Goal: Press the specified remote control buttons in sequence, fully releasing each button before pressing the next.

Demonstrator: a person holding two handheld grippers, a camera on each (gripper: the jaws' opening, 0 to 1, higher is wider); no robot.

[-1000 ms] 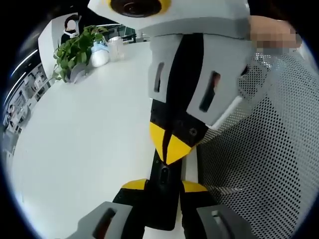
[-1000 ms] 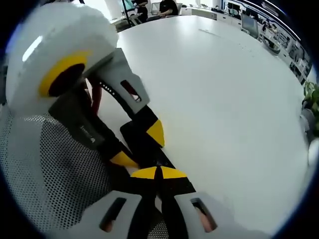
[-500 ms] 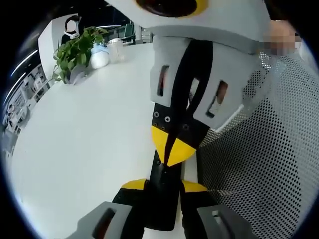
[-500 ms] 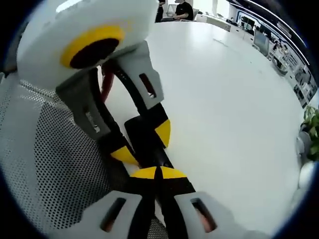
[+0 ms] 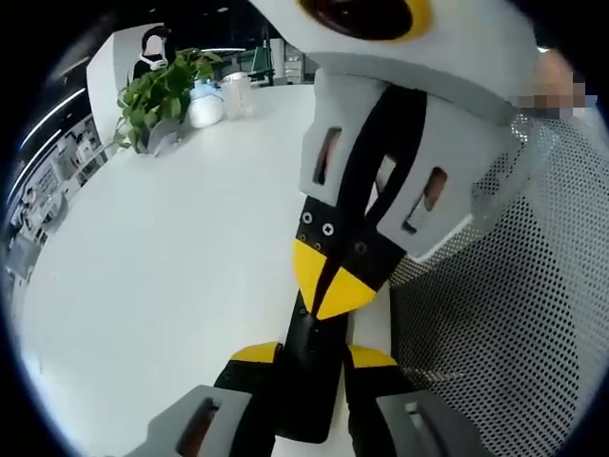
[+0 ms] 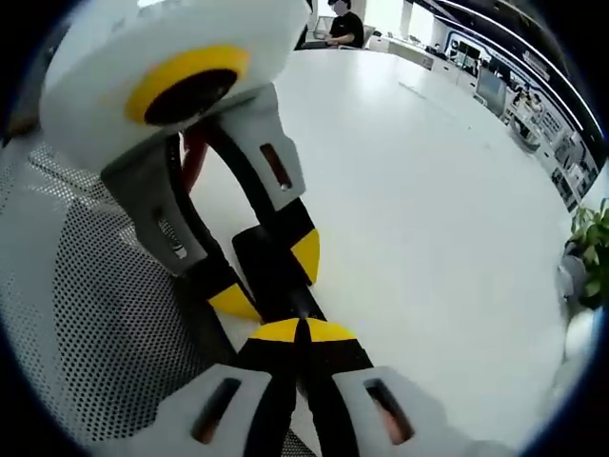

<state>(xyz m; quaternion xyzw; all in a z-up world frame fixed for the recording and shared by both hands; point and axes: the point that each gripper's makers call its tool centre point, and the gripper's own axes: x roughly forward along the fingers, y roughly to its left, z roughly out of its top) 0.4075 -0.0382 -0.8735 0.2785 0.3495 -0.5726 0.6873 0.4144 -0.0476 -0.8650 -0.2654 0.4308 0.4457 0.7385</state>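
The left gripper [image 5: 312,354] has its fingers clenched on the near end of a slim black remote control [image 5: 311,376], likely light, rigid and slick, while the right gripper [image 6: 301,329], fingers closed together, tips it above the white table [image 5: 171,267]

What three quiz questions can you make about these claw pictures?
1. True or false: the right claw has its jaws wide open.
2. What does the left claw grip? A: a cup. B: the black remote. C: a leaf.
3. Fill in: the potted plant stands on the white ____.

Key: 1 false, the jaws are shut, tips together. 2 B. 3 table.
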